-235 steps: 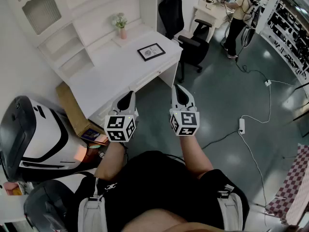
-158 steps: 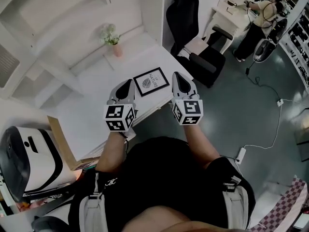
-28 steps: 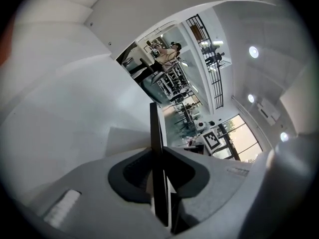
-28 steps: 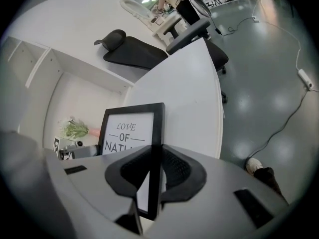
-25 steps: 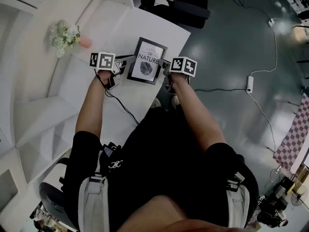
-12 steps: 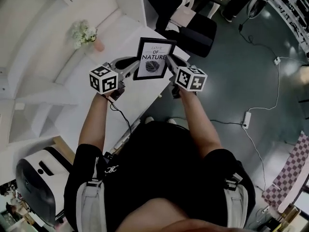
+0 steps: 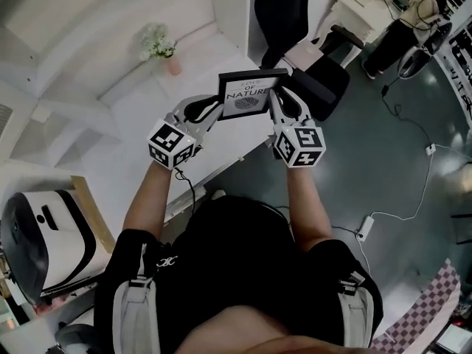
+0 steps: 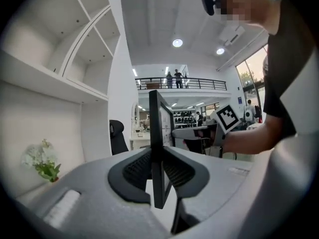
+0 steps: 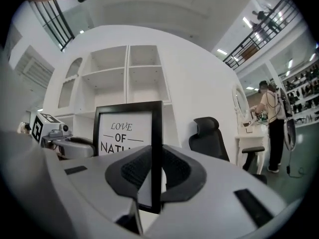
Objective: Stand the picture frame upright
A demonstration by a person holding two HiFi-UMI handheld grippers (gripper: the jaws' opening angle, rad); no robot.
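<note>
Lifted off desk [image 7: 144, 120]: one picture frame [image 7: 249, 96]; left gripper [image 7: 212, 107], right gripper [image 7: 275, 99] clamping it.

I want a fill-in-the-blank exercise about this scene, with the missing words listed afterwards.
1. The left gripper clamps the picture frame by its left edge; the right gripper clamps its ____ edge.
2. The frame reads "LOVE OF ____".
3. The office chair beyond the desk is ____ in colour.
Missing words: right; NATURE; black.
</note>
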